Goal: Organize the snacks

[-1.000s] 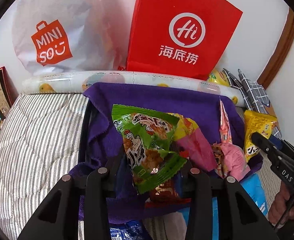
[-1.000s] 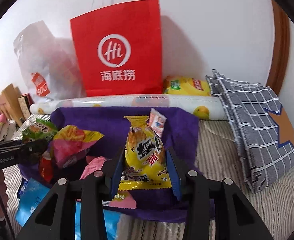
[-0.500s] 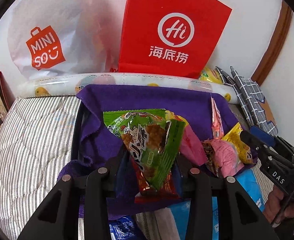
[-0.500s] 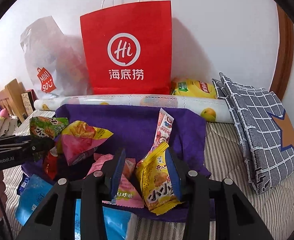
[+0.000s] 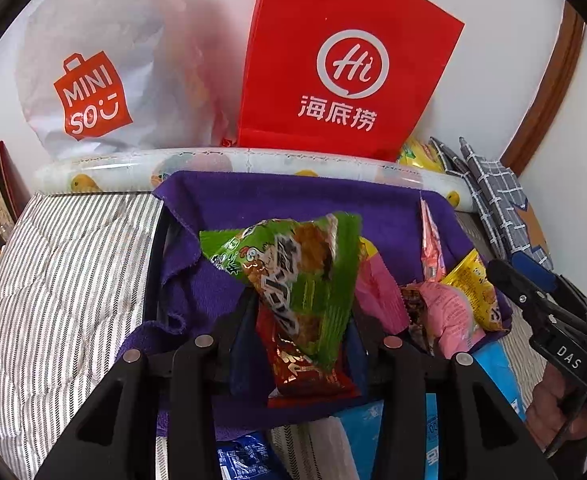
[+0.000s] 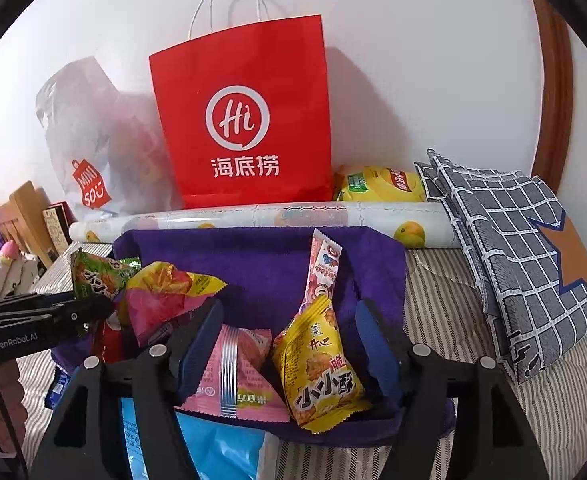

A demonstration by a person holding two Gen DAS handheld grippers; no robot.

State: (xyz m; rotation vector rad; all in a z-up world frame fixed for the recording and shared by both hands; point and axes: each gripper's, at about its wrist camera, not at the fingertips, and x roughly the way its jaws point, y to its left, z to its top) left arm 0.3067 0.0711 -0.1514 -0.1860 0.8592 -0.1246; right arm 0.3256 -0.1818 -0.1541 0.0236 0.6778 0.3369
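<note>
A purple cloth [image 5: 293, 200] lines an open container on striped bedding, with several snack packets on it. My left gripper [image 5: 303, 308] holds a green snack packet [image 5: 293, 276] tilted between its fingers; the jaws are opening, and a red packet [image 5: 305, 372] lies under it. In the right wrist view that gripper [image 6: 93, 308] sits at the left with the green packet [image 6: 93, 276] above its tips. My right gripper [image 6: 289, 312] is opening, pads clear of the yellow packet [image 6: 321, 372] lying on the cloth [image 6: 253, 260] between its fingers, beside a pink packet [image 6: 241, 368].
A red paper bag [image 6: 245, 120] and a white plastic bag [image 5: 93, 80] lean on the wall behind a rolled mat [image 6: 293, 216]. A grey checked pillow [image 6: 513, 248] lies at the right. A blue packet [image 6: 221, 452] sits at the near edge. A pink-yellow packet [image 6: 161, 296] lies left.
My right gripper let go of the yellow packet, which dropped onto the purple cloth, and its jaws spread wide. The green packet tipped over to the right in my left gripper.
</note>
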